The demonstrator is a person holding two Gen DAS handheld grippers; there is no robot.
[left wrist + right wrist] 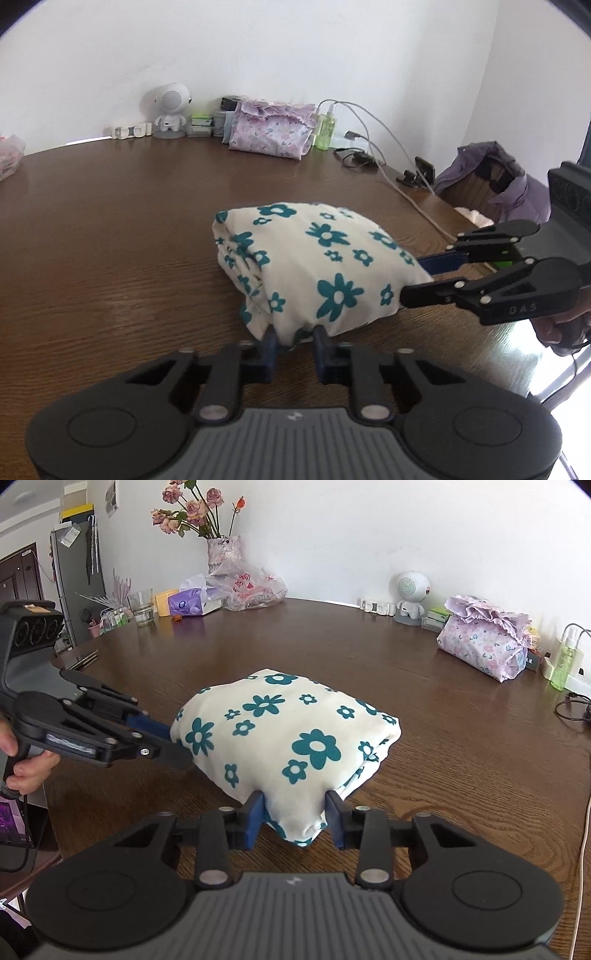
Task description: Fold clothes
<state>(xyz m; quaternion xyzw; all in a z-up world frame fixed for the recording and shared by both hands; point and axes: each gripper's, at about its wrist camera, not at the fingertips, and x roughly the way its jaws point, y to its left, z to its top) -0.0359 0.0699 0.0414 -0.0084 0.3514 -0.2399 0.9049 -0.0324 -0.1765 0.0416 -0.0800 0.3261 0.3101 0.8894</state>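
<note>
Both claws are pinching the folded flowery garment (291, 734) at neighbouring corners, the left claw (293, 341) on a thin bit and the right claw (295, 818) on a fatter bunch, probably so the bundle keeps its shape. It sits mid-table (424, 686); clutter hugs the far wall edge.

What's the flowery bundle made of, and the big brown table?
The flowered garment looks like soft matte woven or knit fabric: it creases and bunches where pinched. The table looks like wood or wood-look veneer with a glossy finish: dark grain lines, window light reflecting off it.
</note>
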